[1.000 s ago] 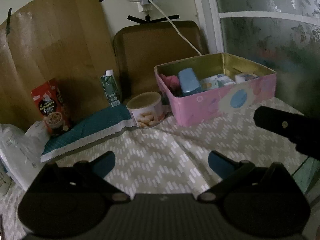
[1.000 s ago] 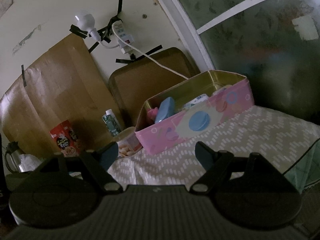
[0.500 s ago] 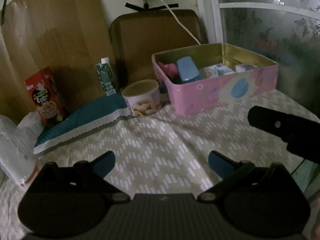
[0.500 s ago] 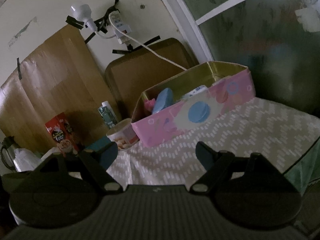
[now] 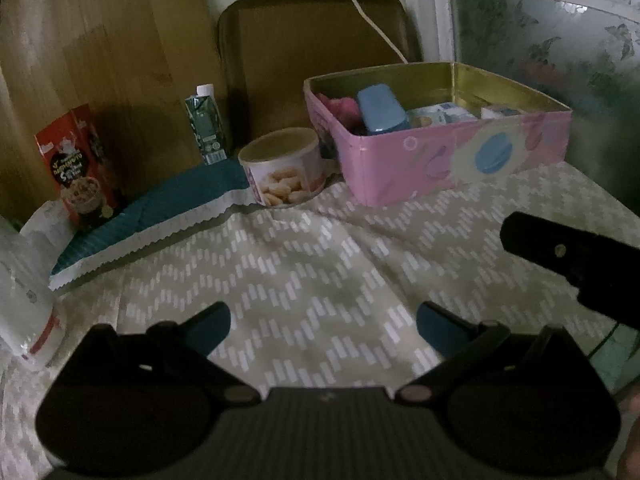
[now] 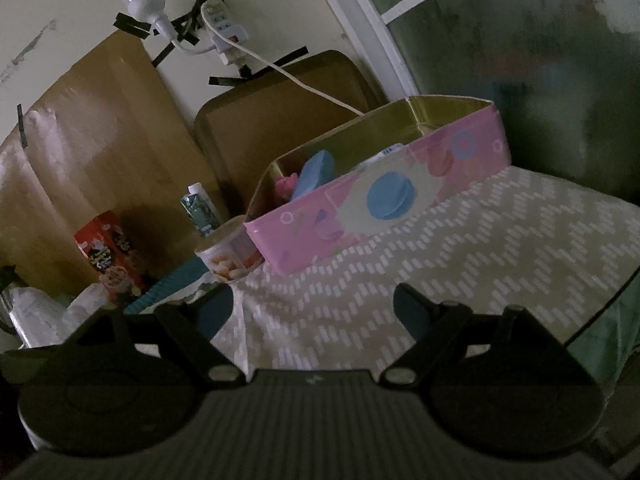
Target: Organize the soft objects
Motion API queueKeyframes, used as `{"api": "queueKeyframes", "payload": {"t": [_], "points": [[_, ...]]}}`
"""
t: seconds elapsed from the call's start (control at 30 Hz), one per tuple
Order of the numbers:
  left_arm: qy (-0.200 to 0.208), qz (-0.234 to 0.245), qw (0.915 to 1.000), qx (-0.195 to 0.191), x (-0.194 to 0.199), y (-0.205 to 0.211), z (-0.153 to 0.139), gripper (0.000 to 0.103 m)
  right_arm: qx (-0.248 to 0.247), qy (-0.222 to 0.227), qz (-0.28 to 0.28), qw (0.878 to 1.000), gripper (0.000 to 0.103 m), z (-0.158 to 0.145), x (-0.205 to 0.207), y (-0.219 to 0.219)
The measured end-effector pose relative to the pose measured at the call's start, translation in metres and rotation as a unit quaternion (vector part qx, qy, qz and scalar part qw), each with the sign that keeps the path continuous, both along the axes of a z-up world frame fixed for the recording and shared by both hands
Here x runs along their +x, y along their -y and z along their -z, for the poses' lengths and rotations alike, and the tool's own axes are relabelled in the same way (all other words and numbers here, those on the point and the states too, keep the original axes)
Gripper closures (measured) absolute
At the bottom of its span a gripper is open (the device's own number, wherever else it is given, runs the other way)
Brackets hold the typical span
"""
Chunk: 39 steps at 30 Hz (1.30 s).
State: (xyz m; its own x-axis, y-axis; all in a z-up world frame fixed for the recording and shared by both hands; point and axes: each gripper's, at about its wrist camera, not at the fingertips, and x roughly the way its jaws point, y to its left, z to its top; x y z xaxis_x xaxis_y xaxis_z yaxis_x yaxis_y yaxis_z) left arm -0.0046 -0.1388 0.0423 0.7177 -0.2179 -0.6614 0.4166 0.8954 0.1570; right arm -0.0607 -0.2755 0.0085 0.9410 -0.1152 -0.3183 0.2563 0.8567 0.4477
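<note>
A: Where do the tools stand?
B: The left tool [image 5: 322,326] and the right tool [image 6: 314,312] both gape wide, empty, above the patterned cloth [image 5: 320,280] on the desk.
A: And the soft objects?
B: A pink soft thing [image 5: 340,106] and a blue pouch [image 5: 380,108] lie in the pink tin [image 5: 460,156] near the desk's far right corner. The desk's middle is bare, so I judge the sorting nearly finished.
A: Changes?
B: Both tools have dropped slightly and drawn nearer the tin than a second ago.
</note>
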Motion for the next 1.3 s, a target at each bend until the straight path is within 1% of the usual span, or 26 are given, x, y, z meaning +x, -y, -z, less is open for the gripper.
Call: {"api": "queueKeyframes", "payload": {"t": [0.23, 0.57, 1.03, 1.3], "points": [[-0.01, -0.001, 0.9999, 0.002, 0.006, 0.001, 0.007, 0.0, -0.027, 0.003, 0.008, 1.0, 0.013, 0.002, 0.002, -0.004], [-0.029, -0.01, 0.9995, 0.004, 0.013, 0.001, 0.013, 0.0, -0.023, -0.004, 0.007, 1.0, 0.013, 0.006, 0.007, -0.003], [-0.025, -0.01, 0.9996, 0.003, 0.009, 0.0, 0.012, 0.0, -0.023, -0.003, 0.007, 1.0, 0.013, 0.006, 0.005, -0.006], [-0.011, -0.019, 0.9998, -0.002, 0.005, -0.002, 0.006, 0.0, -0.029, 0.001, 0.008, 1.0, 0.013, 0.005, 0.004, -0.009]]}}
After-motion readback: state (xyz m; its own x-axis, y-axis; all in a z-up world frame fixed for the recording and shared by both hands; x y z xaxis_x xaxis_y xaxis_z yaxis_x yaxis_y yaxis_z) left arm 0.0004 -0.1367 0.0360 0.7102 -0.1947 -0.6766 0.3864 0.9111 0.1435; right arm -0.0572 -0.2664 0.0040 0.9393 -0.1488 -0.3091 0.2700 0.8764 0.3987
